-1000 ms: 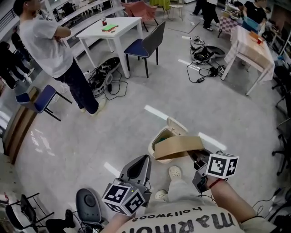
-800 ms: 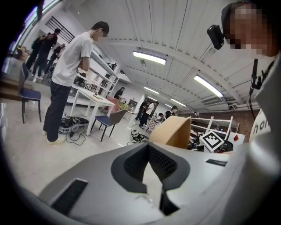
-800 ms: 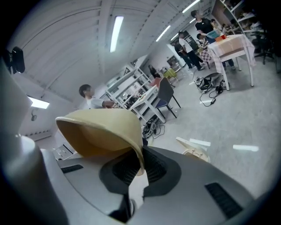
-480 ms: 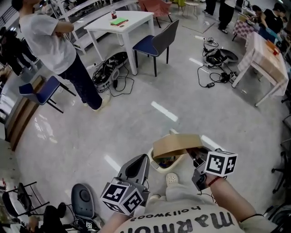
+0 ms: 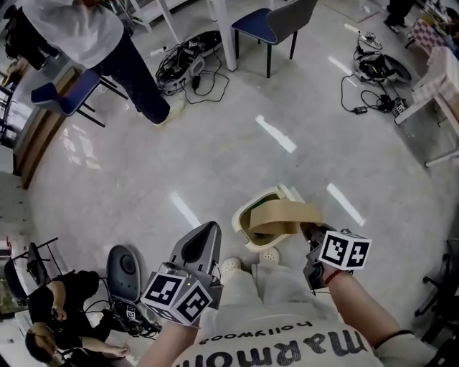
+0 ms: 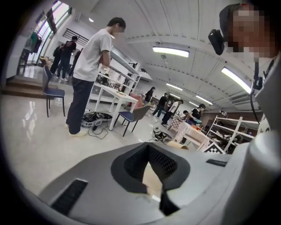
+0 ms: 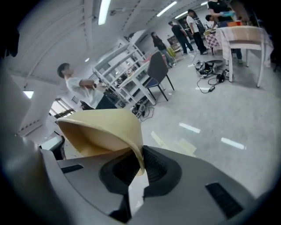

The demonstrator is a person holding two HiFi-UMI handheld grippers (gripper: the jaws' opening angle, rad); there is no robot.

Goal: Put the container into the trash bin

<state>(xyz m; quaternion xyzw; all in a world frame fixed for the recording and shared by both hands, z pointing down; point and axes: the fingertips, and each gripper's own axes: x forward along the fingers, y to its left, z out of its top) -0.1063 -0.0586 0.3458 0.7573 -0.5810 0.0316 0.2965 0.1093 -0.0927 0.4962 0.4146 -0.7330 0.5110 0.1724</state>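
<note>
A cream trash bin (image 5: 239,223) stands on the floor just ahead of my feet, with its lid (image 5: 290,193) flipped back. A tan, bowl-like container (image 5: 287,213) hangs tilted over the bin's mouth and hides much of the opening. My right gripper (image 5: 310,231) is shut on the container's rim. In the right gripper view the container (image 7: 101,129) fills the left, its thin edge pinched between the jaws of the right gripper (image 7: 139,165). My left gripper (image 5: 209,229) is to the left of the bin, shut on nothing. In its own view the left gripper (image 6: 149,151) points at the room.
My two pale shoes (image 5: 231,267) stand right behind the bin. A grey oval device (image 5: 123,267) lies on the floor at the left. A standing person (image 5: 107,43), a blue chair (image 5: 271,20) and cable heaps (image 5: 188,51) are farther off. Seated people (image 5: 50,326) are at the bottom left.
The container has stayed in my right gripper and come down closer over the bin's mouth. My head has tipped further down, so the room has slid up in the view.
</note>
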